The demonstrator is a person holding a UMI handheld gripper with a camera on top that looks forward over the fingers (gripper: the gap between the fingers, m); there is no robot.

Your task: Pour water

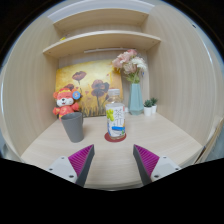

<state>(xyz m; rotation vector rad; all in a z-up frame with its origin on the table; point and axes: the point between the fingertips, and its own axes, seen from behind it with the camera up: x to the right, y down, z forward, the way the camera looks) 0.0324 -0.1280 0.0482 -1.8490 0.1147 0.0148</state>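
A clear plastic water bottle (116, 113) with a white label stands upright on a round red coaster (115, 135) in the middle of the wooden table (165, 140). To its left stands a grey cup (73, 126), a short gap apart. My gripper (113, 163) is open near the table's front edge, well short of the bottle. Its magenta pads (82, 160) are spread wide with only bare tabletop between them. The bottle lines up roughly with the gap between the fingers, far beyond them.
An orange fox plush (65, 100) sits behind the cup. A blue vase of pink flowers (135, 95) and a small potted plant (150, 106) stand at the back right. A flower picture (88, 85) leans on the back wall under a shelf (100, 42).
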